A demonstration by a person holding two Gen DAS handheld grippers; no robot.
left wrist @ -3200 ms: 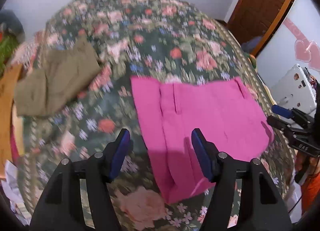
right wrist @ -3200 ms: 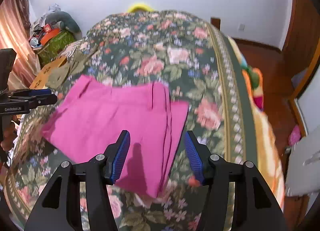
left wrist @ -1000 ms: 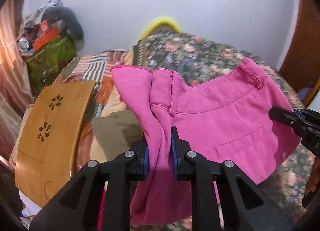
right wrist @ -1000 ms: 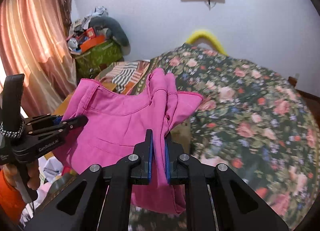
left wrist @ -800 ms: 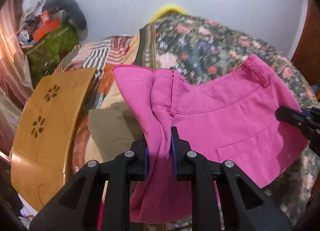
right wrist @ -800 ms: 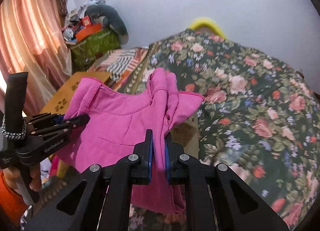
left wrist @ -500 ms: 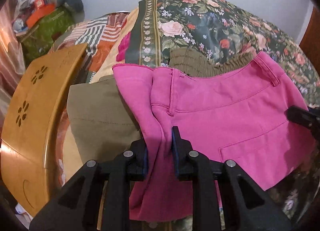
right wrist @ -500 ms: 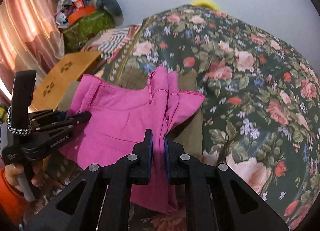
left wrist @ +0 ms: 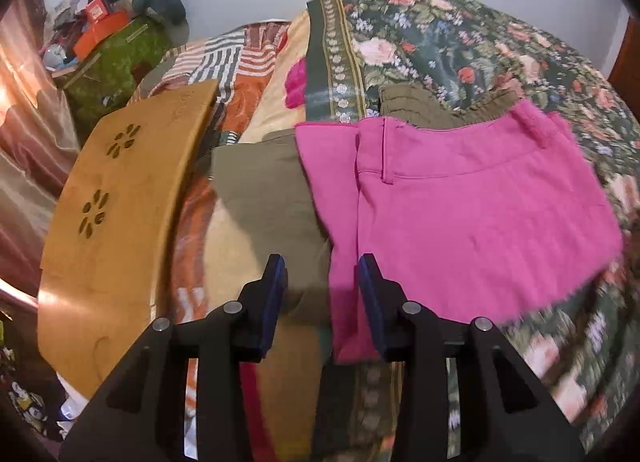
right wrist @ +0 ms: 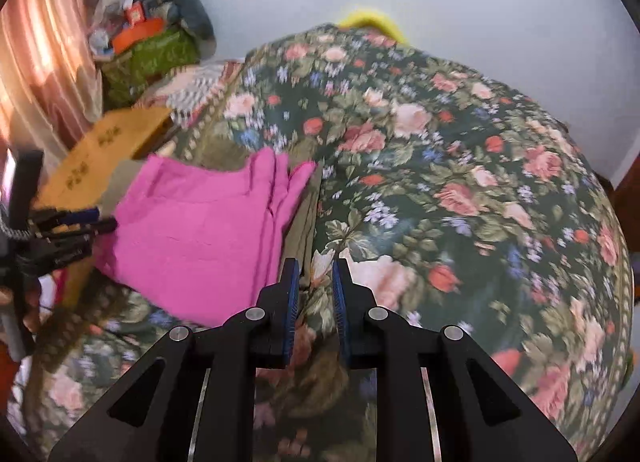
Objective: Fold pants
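Pants: the folded bright pink cloth pants [left wrist: 460, 217] lie flat on olive-green pants [left wrist: 264, 197] near the left edge of the flowery bed cover [right wrist: 440, 181].
Left gripper [left wrist: 322, 294]: fingers apart, holding nothing; pink edge sits just between them.
Right gripper [right wrist: 314, 294]: fingers slightly apart, empty; pants lie to its left.
Nearer: left gripper, I think.
Long side: runs across, left to right.

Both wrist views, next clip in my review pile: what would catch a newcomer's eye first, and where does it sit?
The folded pink pants stand out at once, lying on olive-green pants near the edge of the floral bedspread. To their left a wooden board with flower cut-outs leans beside the bed. The left gripper and right gripper are both open and hold nothing.
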